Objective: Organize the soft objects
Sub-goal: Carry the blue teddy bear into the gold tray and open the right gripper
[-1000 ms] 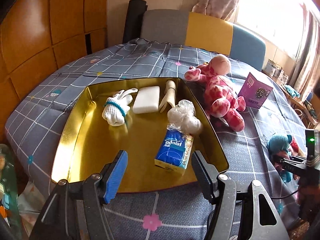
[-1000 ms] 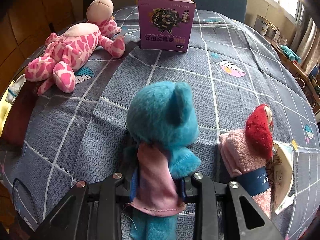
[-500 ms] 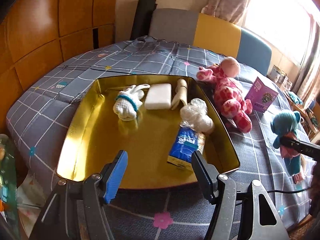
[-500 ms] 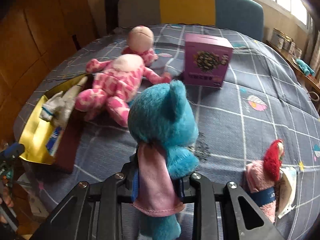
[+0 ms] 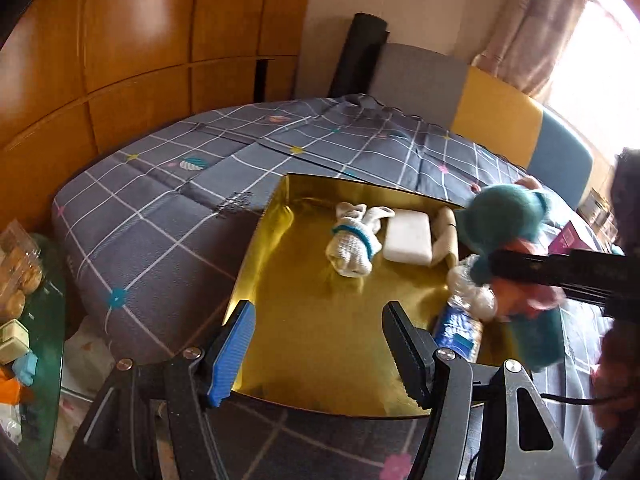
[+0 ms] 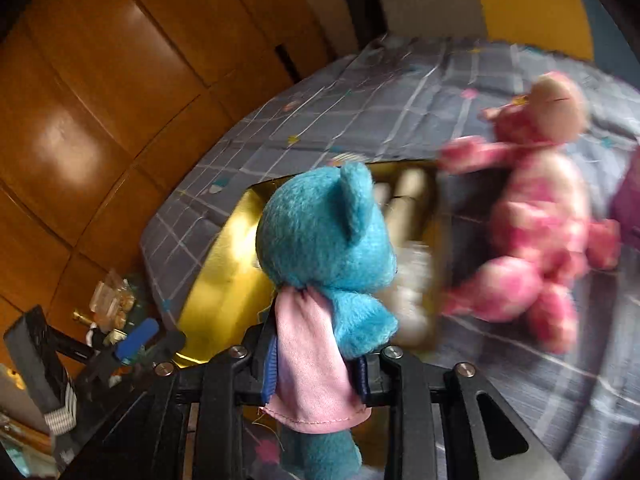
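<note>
wooden wall panels (image 5: 140,40), curtain (image 5: 532,40), green side table (image 5: 44,320).

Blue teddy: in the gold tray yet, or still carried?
Carried. The right gripper clamps the blue teddy above the gold tray, not resting inside.

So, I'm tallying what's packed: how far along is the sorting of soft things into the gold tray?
Done: the gold tray holds a rolled white sock, a white sponge, a blue tissue pack and more. In hand: the right gripper is shut on the blue plush bear, above the tray's right side. The left gripper is open, empty. Left: the pink plush lies on the bedspread.
</note>
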Tool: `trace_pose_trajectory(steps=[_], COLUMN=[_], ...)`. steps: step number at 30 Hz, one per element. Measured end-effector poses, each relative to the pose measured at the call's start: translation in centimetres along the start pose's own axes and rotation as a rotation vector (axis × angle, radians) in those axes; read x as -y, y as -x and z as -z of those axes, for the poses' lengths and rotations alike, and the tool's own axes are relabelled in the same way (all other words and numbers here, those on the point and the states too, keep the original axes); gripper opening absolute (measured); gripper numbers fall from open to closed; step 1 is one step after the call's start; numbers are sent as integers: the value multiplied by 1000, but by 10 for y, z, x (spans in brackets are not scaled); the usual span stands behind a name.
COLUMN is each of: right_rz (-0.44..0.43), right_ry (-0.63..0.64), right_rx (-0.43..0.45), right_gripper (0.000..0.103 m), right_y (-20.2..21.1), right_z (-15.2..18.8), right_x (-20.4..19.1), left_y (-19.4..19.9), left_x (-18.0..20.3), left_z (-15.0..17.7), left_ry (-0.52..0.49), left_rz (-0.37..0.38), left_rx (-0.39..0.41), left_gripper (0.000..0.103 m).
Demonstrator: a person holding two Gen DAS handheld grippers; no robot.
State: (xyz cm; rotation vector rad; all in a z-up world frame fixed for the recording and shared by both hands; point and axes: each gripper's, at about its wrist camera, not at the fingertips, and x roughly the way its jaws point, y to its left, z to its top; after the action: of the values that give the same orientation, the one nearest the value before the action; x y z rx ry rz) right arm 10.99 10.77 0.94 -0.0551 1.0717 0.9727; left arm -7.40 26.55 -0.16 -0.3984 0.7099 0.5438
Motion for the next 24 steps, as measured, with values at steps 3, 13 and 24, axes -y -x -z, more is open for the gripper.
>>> trace_pose_trajectory(steps=[3, 13, 24], right_rz=[-27, 21, 43], right_ry=[-24, -87, -43], right_rx=[-63, -189, -58], right_gripper=[34, 45, 46], right_y=[-37, -103, -55], right_z=[-10, -2, 7], right_x=[-14, -12, -11], left_y=[-4, -11, -2], left_x=[-6, -9, 8], left_z=[-1, 2, 5], left_ry=[18, 25, -15], left_rz=[-5, -13, 4], left_rx=[-10, -34, -16], left_gripper=[66, 66, 67])
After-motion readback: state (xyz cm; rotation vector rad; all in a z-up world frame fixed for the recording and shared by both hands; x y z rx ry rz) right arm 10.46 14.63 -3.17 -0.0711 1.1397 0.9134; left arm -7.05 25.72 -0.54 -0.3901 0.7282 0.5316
